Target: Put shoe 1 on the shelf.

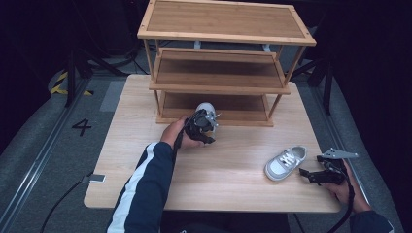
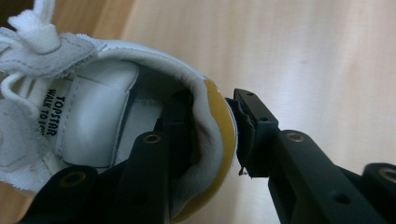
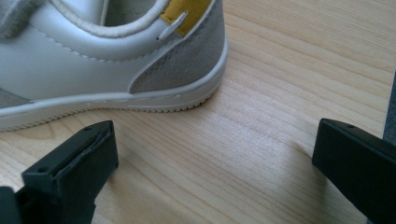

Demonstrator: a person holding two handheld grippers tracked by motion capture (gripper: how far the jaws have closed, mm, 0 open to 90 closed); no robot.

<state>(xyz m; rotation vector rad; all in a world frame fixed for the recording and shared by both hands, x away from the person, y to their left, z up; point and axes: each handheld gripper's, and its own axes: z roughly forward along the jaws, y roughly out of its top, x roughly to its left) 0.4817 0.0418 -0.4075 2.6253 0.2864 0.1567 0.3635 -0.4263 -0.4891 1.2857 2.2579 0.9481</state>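
White shoe in left tongs (heel-gripped)

In the high view, the left gripper hides most of its held shoe.

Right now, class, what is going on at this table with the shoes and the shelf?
A person holds a gripper in each hand at a wooden table. The left gripper is shut on the heel of a small white shoe, one jaw inside the collar and one outside, in front of the bottom level of a three-level wooden rack. The second shoe sits on the table. The right gripper is open just beside its heel, not touching it.
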